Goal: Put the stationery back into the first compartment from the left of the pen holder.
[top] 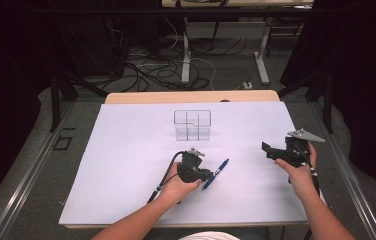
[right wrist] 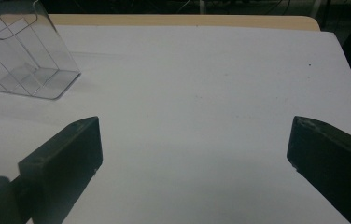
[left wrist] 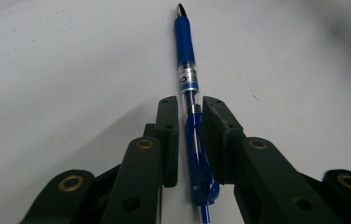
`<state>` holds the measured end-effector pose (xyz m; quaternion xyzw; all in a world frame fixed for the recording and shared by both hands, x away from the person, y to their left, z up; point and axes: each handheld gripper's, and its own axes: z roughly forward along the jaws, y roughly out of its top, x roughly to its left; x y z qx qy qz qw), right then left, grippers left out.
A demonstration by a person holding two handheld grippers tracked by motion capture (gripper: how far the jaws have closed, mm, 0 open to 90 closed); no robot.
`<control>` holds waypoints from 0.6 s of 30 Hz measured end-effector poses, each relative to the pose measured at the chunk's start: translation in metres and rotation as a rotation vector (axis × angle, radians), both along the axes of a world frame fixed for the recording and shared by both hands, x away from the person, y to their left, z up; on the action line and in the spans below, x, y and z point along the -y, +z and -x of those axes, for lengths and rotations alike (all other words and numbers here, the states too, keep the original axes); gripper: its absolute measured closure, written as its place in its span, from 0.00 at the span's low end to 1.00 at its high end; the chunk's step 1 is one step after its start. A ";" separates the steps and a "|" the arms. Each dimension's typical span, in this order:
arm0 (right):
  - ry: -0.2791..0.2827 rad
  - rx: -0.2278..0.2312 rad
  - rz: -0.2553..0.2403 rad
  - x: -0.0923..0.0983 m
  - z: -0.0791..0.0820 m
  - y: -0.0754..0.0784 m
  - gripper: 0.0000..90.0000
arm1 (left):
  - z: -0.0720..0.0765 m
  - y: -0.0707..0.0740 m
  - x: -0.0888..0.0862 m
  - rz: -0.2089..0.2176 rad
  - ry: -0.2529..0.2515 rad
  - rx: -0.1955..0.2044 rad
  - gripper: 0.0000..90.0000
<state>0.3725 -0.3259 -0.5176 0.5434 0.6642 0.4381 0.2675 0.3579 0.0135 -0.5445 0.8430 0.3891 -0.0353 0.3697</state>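
The left gripper has its two black jaws drawn narrow around a blue plastic ballpoint pen, gripping it at the clip end of its barrel; the rubbery blue grip and metal tip point away over the flat white surface. In the high view the pen lies near the middle of the surface, just beside that hand. The right gripper hangs wide apart, holding nothing. A clear plastic divided organiser box stands farther back, well apart from both.

The left hand-held gripper has its jaws closed on a blue pen over the white table
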 end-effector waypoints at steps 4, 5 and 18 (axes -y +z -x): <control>-0.003 -0.001 -0.002 0.000 0.000 0.000 0.04 | 0.003 -0.001 0.004 -0.017 -0.010 0.016 0.76; -0.004 -0.004 -0.006 0.000 0.000 0.000 0.04 | 0.004 -0.002 0.005 -0.030 -0.016 0.019 0.75; -0.001 -0.002 -0.004 -0.002 0.000 0.000 0.04 | 0.025 -0.006 0.024 -0.218 -0.012 0.214 0.81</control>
